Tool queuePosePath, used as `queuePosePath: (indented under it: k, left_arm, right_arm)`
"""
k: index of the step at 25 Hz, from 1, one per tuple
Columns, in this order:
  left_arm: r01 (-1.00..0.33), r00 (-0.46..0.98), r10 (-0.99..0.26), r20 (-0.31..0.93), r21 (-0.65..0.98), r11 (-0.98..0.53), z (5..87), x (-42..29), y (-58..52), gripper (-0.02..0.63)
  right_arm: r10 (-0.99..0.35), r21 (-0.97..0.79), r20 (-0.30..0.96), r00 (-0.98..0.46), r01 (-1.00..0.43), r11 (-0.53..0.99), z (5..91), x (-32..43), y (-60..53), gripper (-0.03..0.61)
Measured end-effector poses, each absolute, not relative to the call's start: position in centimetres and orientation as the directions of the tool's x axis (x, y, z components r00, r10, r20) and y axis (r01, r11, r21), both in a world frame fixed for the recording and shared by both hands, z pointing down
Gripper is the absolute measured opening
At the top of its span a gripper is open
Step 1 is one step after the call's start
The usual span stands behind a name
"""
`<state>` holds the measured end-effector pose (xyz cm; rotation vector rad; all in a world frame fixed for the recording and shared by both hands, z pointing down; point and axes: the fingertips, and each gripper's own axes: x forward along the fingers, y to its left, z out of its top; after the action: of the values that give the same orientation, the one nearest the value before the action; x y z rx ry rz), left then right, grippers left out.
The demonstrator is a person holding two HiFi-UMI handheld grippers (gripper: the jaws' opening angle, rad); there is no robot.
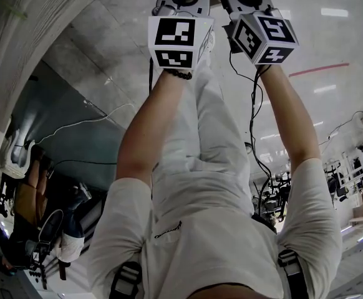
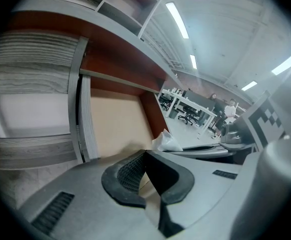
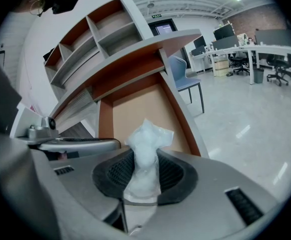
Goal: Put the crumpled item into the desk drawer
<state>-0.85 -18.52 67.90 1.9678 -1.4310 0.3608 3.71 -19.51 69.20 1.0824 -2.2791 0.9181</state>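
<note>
The crumpled item (image 3: 148,136) is a white, translucent wad of wrapper. My right gripper (image 3: 145,160) is shut on it, and its top sticks up past the black pads. Just beyond it lies the open desk drawer (image 3: 135,106), with a tan bottom and red-brown walls. From the left gripper view the same wad (image 2: 166,142) shows to the right, over the drawer (image 2: 116,121). My left gripper (image 2: 144,156) has its pad tips together and holds nothing. In the head view only the two marker cubes (image 1: 178,41) (image 1: 266,39) show, side by side at arm's length; the jaws are cut off.
Open shelves (image 3: 85,49) rise above the desk top (image 3: 135,54). A blue-grey chair (image 3: 185,79) stands right of the desk on the shiny floor. Office desks and chairs (image 3: 245,54) fill the far back. Cables (image 1: 253,104) hang beside my body.
</note>
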Motion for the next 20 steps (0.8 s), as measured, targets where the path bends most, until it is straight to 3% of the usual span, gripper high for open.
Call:
queuePosePath:
  k: [20]
  left_arm:
    - [-0.916,0.363,-0.740,0.566,0.361,-0.173,67.87,-1.30,-18.48,0.002]
  right_arm:
    - [-0.500,-0.375,0.634,-0.590,-0.800,0.468,69.55,3.56,-19.34,0.126]
